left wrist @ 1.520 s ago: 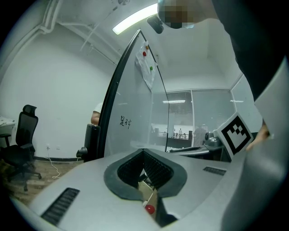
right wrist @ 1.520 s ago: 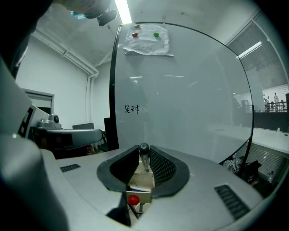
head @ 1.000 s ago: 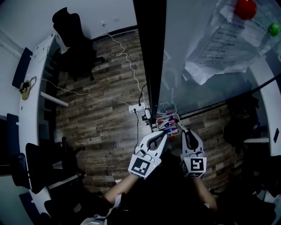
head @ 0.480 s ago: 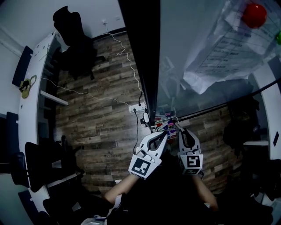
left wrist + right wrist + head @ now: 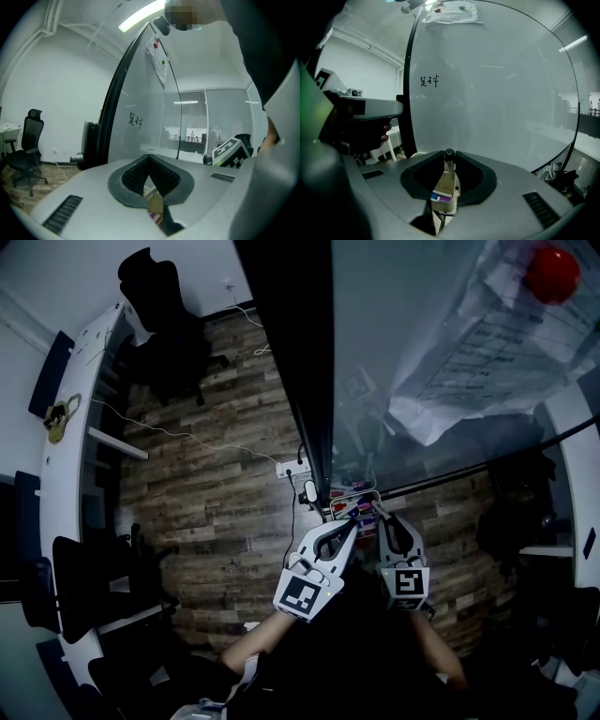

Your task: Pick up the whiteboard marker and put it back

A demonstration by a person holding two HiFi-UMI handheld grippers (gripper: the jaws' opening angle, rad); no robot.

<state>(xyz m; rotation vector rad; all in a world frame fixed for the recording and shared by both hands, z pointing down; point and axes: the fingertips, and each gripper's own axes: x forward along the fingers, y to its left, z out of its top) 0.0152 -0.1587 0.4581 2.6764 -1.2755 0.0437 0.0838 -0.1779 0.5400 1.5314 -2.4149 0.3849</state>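
The right gripper [image 5: 449,164] is closed on the whiteboard marker [image 5: 449,154]. Its two jaws press the white body of the marker from both sides, near their tips. The black cap stands out just in front of the tips and points to the whiteboard [image 5: 497,93]. I cannot tell if the cap touches the glass.

The left gripper [image 5: 149,159] holds nothing. Its jaws are brought together and the tips meet, with only a small opening behind the pads. Through this opening a part of the tray of markers [image 5: 154,206] is visible.

In the head view both grippers are side by side at the lower edge of the whiteboard [image 5: 403,352], the left gripper [image 5: 352,524] just beside the right gripper [image 5: 382,512]. Their tips are over the tray of markers [image 5: 353,502], which sits at the bottom edge of the board near its dark frame. In the right gripper view the same tray [image 5: 440,197] lies under the held marker, with a blue and a purple item in it.

On the board there is a short handwriting [image 5: 429,81] near the left edge. A sheet of paper [image 5: 478,352] hangs at the top edge under a red magnet [image 5: 551,273]. The wooden floor [image 5: 216,493] is to the left of the board, and an office chair [image 5: 26,150] stands well apart from it.
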